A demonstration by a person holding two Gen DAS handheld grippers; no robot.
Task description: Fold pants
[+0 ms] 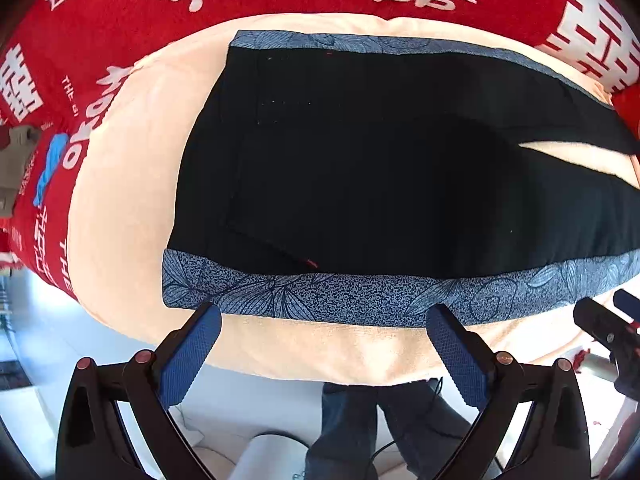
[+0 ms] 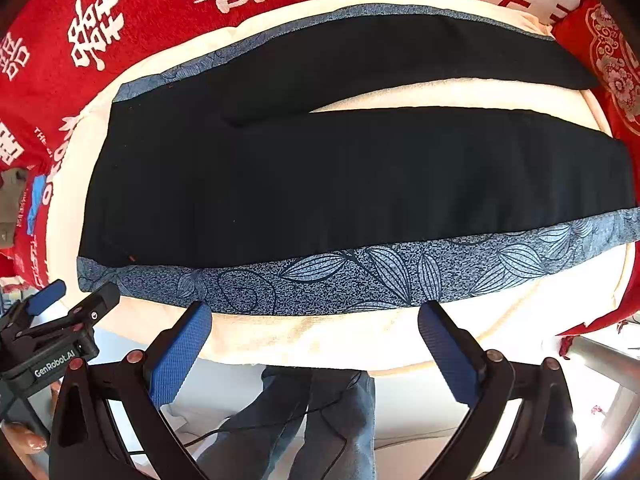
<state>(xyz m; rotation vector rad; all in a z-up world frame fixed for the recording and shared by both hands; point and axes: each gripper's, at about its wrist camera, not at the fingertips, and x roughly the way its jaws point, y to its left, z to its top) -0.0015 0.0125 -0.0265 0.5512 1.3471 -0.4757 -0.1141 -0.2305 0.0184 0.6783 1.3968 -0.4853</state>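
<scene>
Cream blanket [image 2: 320, 340] over red cloth [image 2: 140, 40]; pale floor.

Left gripper [image 1: 324, 314]: pointing down, jaws spread wide, blue pads [image 1: 192, 354] bare, nothing between them. Right gripper [image 2: 316, 312]: likewise downward, fully spread, nothing gripped. Person's legs [image 2: 304, 420] standing below, in jeans.

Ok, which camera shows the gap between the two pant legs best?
The right wrist view: the gap runs long and clear between both legs of the pants. The left wrist view shows only a short sliver at its right edge.
</scene>
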